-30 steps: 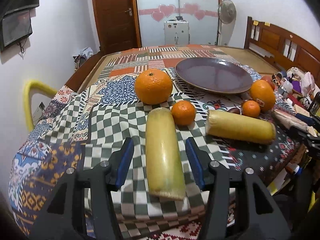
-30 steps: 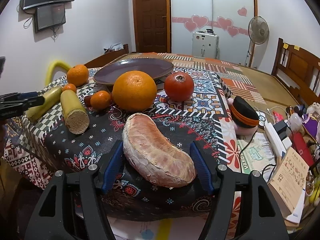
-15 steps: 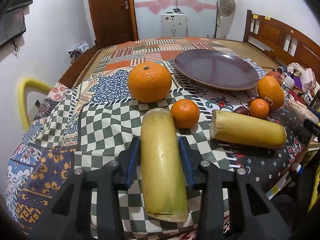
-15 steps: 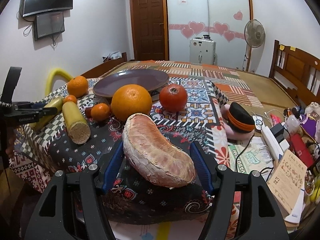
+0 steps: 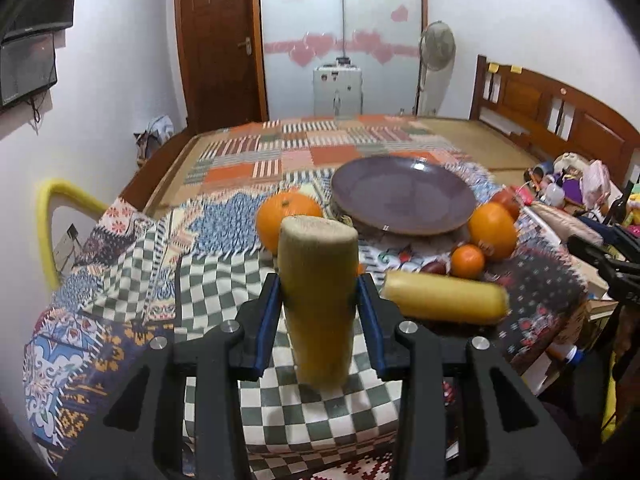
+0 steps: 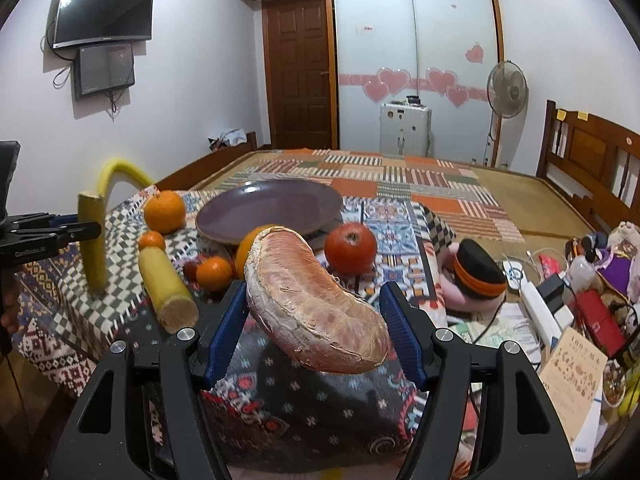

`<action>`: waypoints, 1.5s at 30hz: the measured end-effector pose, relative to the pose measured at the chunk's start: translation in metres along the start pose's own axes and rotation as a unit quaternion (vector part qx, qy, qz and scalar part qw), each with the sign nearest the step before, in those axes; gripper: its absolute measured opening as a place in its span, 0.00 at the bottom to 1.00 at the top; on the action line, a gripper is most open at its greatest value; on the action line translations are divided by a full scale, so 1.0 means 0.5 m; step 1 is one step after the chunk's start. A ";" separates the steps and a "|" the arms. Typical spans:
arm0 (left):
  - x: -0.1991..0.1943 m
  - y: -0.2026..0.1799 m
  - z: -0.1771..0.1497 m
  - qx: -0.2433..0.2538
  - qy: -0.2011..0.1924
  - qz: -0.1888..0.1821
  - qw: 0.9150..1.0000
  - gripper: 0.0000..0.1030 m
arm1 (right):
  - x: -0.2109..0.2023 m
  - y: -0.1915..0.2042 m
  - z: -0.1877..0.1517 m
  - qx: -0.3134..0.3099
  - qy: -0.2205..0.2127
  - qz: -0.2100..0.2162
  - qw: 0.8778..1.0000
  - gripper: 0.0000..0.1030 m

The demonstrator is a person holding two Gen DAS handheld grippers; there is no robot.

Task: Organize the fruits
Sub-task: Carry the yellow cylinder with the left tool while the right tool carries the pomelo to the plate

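1. Patchwork cloth point(image 5: 132, 264) covered the table, with a bed behind it and an empty purple plate point(image 5: 404, 196) at the centre of the left view.
2. A second earlier the left gripper point(image 5: 318, 300) had its fingers spread on either side of a yellow cane stick point(image 5: 318, 292) lying flat on the checked cloth; half a second earlier they had narrowed onto it.
3. At this moment the left fingers point(image 5: 267, 320) were clenched on that stick, which now stood almost upright in the lower middle of the frame, its cut top toward the camera.
4. In the right view the same stick point(image 6: 93, 240) showed at the left edge; whether its lower end was touching the cloth could not be told.
5. Over the same second the right gripper point(image 6: 316, 312) went from bracketing a peeled pomelo segment point(image 6: 316, 304) on the dark cloth to carrying it; its shadow lay below it.
6. Whether the right fingers point(image 6: 224, 332) pressed it firmly could not be told: the left pad touched, the right showed a gap.
7. Left on the table were a second stick point(image 5: 444, 300), a large orange point(image 5: 286, 216), a second orange point(image 5: 494, 230), small mandarins point(image 5: 467, 260) and a red fruit point(image 6: 351, 248), all grouped around the plate.
8. I judged that both pickups were done and the carry to the plate came next, with nothing yet on it.
9. The segment looked soft and could slip or tear.
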State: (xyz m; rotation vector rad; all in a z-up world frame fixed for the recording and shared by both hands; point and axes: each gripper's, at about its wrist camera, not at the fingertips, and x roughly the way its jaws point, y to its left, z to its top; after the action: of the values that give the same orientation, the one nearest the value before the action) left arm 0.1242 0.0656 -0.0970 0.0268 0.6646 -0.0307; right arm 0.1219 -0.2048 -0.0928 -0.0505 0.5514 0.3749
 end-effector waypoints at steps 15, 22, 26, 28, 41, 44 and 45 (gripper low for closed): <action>-0.012 -0.034 0.083 0.003 -0.059 -0.028 0.998 0.37 | 0.015 0.021 0.087 -0.022 -0.054 0.005 0.998 0.62; 0.009 -0.056 0.119 0.014 -0.074 -0.040 0.996 0.37 | 0.044 0.023 0.114 -0.031 -0.070 -0.003 0.997 0.62; 0.030 -0.067 0.136 0.021 -0.073 -0.046 0.996 0.37 | 0.068 0.020 0.125 -0.034 -0.070 -0.009 0.997 0.62; 0.044 -0.075 0.144 0.028 -0.073 -0.049 0.996 0.37 | 0.080 0.020 0.131 -0.037 -0.069 -0.013 0.997 0.62; 0.140 -0.103 0.171 0.035 -0.036 -0.073 0.996 0.37 | 0.150 0.011 0.155 -0.064 -0.055 -0.027 0.996 0.62; 0.162 -0.116 0.172 0.045 -0.023 -0.073 0.996 0.37 | 0.163 0.012 0.151 -0.074 -0.047 -0.030 0.996 0.62; 0.167 -0.120 0.174 0.047 -0.019 -0.071 0.996 0.37 | 0.166 0.011 0.152 -0.076 -0.044 -0.029 0.996 0.62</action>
State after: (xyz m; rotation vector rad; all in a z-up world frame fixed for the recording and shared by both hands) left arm 0.2412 0.0011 -0.0811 0.0699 0.6252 -0.1999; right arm 0.2230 -0.1608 -0.0710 -0.1954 0.4335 0.3603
